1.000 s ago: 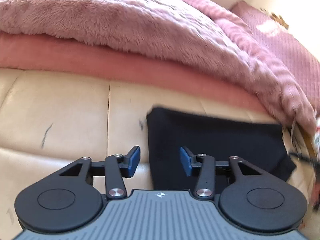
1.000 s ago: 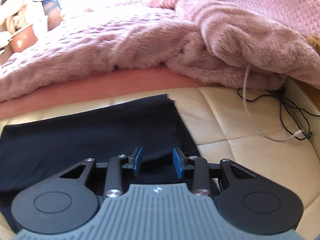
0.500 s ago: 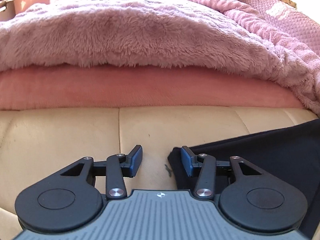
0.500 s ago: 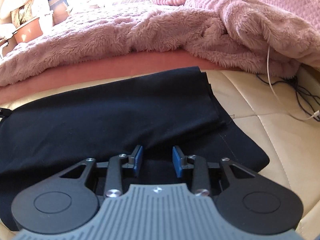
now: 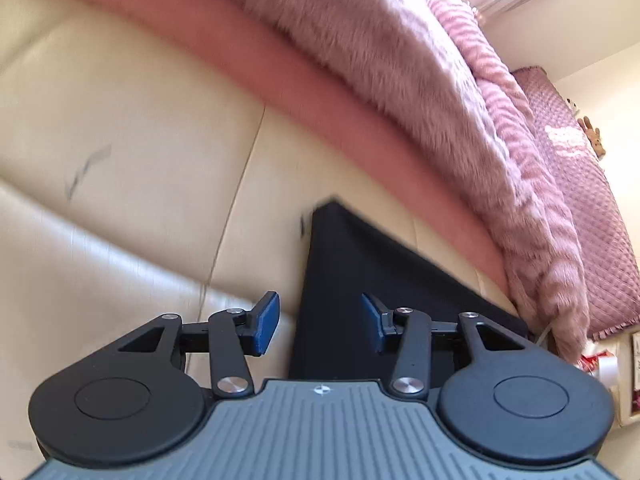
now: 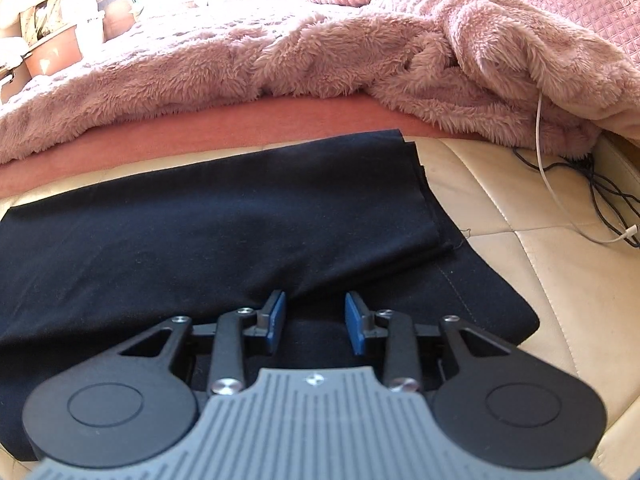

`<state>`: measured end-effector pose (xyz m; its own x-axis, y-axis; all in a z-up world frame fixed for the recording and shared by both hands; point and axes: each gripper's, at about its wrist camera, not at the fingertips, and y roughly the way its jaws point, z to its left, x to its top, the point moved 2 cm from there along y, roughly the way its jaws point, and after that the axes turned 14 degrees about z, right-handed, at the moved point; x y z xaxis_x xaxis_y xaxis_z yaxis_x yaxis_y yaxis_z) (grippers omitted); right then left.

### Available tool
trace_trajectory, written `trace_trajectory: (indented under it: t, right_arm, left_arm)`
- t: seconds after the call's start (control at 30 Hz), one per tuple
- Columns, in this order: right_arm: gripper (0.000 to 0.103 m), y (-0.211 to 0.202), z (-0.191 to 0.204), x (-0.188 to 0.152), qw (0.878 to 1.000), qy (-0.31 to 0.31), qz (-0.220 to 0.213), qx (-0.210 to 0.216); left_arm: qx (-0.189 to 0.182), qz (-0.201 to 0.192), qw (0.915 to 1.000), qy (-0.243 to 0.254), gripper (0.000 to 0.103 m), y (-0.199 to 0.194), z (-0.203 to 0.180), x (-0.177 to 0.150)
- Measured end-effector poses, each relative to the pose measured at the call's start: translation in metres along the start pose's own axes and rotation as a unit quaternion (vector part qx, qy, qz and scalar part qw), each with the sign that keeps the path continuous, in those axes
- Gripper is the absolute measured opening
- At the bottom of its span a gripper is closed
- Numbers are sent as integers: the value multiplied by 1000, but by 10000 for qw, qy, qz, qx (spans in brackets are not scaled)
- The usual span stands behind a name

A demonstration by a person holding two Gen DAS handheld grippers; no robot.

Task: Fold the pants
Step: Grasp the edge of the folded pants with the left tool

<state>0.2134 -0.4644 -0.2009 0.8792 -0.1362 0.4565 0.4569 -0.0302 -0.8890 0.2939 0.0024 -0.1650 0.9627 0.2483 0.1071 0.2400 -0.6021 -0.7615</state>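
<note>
Right wrist: pants (image 6: 200, 240) beneath parted fingers (image 6: 276, 320).

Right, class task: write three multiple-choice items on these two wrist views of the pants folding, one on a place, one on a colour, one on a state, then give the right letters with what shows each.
1. Where do the pants lie?
A. on the cream cushion
B. on top of the pink blanket
C. on the floor

2. What colour are the pads of the right tongs?
A. red
B. blue
C. white

3. How do the left tongs stand?
A. shut on the pants
B. shut on a cable
C. open, holding nothing

Answers:
1 A, the dark cloth is spread flat on the cushion, in front of the fluffy blanket.
2 B, both pads show blue.
3 C, a wide gap shows between the pads, with no cloth pinched.
</note>
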Motion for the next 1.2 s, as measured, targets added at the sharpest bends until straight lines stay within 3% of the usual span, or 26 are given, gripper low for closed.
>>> trace_trajectory:
  t: [0.4,0.47,0.53,0.57,0.6,0.63,0.9,1.03,1.2]
  right_arm:
    - [30,1,-4,0,9999,18,-6,133]
    - [30,2,-5,0,9998,31,12,173]
    - [30,2,-5,1,9998,36,39,182]
    - [30,2,-5,2,9998,40,55,175]
    - [30,2,-5,2,9998,56,71,169]
    - [30,2,-5,3,9998,68,86,172]
    - [30,-6,8,13,9991,-142,405,-44]
    - [30,-19,34,5,9977,-447,494,148]
    - [28,-35,95,-16,9899,-1107,629,622]
  left_arm:
    - [73,-7,9980,628,51,19,-7,-16]
    - [170,-105,9968,775,45,21,-10,-20]
    - [136,-190,9971,731,26,19,-7,-23]
    - [60,-221,9977,639,23,18,-4,-24]
    - [-4,-208,9983,546,13,18,-2,-24]
    - [-38,-173,9988,464,9,18,-1,-24]
    - [325,-378,9974,523,7,-10,-2,-33]
    - [442,-362,9979,305,7,-45,26,-28]
    - [666,-361,9968,271,7,-99,57,-19]
